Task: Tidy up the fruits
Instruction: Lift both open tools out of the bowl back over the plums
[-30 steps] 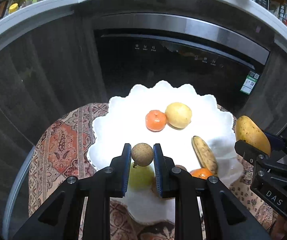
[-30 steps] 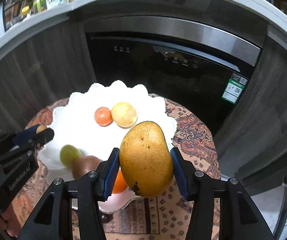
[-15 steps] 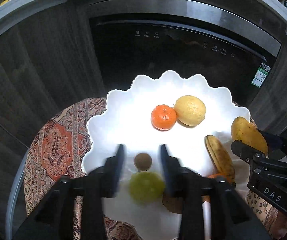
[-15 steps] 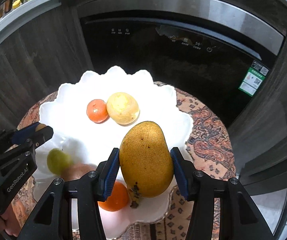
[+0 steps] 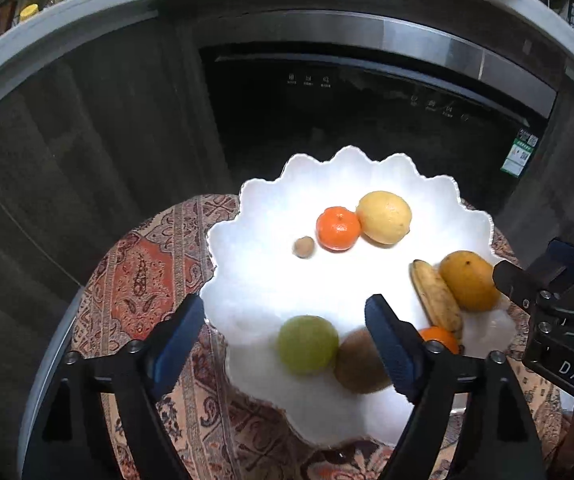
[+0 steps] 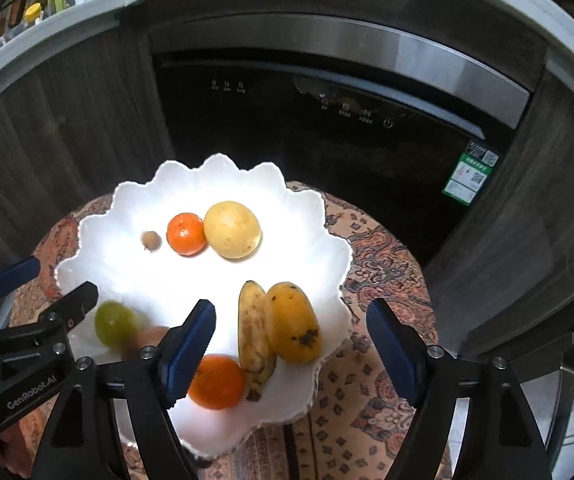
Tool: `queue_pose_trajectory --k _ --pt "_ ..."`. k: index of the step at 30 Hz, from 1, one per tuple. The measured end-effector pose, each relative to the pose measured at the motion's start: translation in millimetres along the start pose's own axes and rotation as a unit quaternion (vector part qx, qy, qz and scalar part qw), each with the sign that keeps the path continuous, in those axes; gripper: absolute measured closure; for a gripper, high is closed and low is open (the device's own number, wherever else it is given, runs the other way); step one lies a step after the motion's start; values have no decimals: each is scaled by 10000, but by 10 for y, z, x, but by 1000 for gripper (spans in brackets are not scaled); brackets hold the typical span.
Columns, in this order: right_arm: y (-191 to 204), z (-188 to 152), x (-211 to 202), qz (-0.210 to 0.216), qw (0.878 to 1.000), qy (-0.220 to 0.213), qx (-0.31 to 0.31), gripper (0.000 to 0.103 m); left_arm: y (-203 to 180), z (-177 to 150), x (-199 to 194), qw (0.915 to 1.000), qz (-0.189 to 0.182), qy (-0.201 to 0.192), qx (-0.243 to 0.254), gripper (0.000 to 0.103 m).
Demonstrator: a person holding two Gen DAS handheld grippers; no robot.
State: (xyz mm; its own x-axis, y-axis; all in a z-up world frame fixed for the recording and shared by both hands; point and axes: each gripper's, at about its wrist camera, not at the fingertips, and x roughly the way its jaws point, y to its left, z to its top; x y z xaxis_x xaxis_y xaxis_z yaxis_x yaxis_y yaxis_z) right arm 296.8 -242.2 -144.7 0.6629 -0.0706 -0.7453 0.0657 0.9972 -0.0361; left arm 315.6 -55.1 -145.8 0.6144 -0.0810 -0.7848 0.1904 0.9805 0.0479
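Both tools hang over the white scalloped plate [image 5: 427,168] with nothing between their pads. Left tool [image 5: 283,334] is spreading its jaws, released, above the near part of the plate, where a green round fruit [image 5: 307,344] lies touching a brown kiwi [image 5: 357,366]. Right tool [image 6: 291,346] is likewise widening, released, and between its blue pads, lower down on the plate, lie the mango [image 6: 293,322] and a spotted banana [image 6: 253,336] side by side and touching. Their long axes run roughly from the near rim toward the plate's middle, the banana's stem end nearest the camera in the right wrist view. An orange [image 6: 217,382] sits just beside the banana's near end. Farther in, a small brown longan [image 5: 303,247] rests alone, just beside a tangerine [image 5: 338,228] that touches a yellow lemon [image 5: 383,217]. The plate stands on a patterned cloth [image 5: 143,276] covering a round counter, before a dark appliance door [image 5: 367,120].
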Motion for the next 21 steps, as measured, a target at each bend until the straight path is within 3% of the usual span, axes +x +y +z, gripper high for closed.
queue_pose_trajectory --k 21 --pt "-84 -271 -898 -7 9986 -472 221 25 -109 -251 -876 9995 27 -302 -27 17"
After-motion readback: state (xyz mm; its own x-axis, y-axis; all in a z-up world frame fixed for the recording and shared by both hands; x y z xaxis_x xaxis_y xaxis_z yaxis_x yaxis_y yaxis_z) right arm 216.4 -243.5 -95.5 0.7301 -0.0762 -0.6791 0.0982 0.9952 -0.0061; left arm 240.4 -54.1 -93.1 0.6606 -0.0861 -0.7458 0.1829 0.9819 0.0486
